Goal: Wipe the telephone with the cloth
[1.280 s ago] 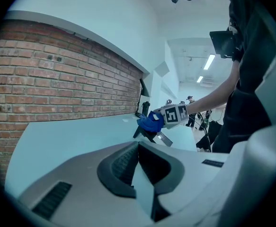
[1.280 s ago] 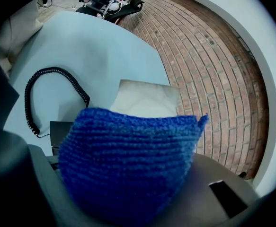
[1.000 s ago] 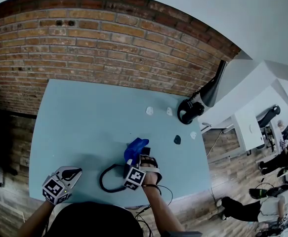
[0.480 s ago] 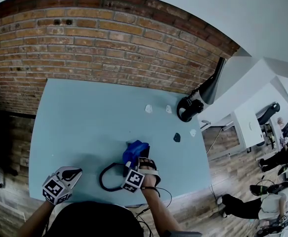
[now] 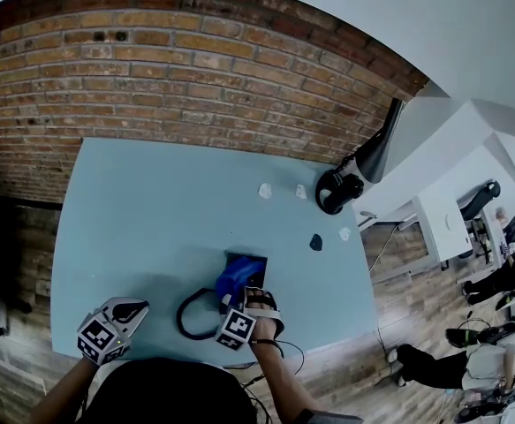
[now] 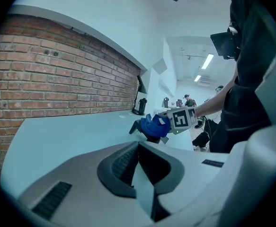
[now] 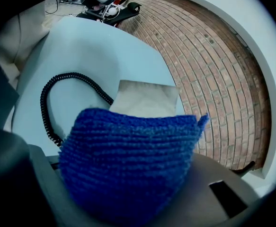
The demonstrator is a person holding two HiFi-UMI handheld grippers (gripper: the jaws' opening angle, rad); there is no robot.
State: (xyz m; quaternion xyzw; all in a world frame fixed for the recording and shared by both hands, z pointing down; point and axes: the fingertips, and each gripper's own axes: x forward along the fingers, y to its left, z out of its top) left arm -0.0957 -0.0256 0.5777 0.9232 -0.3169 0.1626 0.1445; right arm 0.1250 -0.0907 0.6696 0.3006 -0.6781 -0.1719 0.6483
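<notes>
The wiping looks under way rather than finished. The right gripper [image 5: 240,305] is clamped on the blue cloth [image 7: 128,164] and presses it onto the telephone [image 5: 249,261], which sits near the front edge of the pale blue bench [image 5: 151,219]. How much of the telephone has been covered cannot be read, and no dirt or streaks show, so I judge that more passes remain. The left gripper [image 6: 138,146] is held at the bench's near left corner, well apart from the work, its jaws together on nothing.

The cloth is thick and ribbed, bunched into a soft pad. The telephone is a dark, flat, squarish block, with a black coiled cord [image 7: 64,86] looping beside it. The bench is smooth and matte.
</notes>
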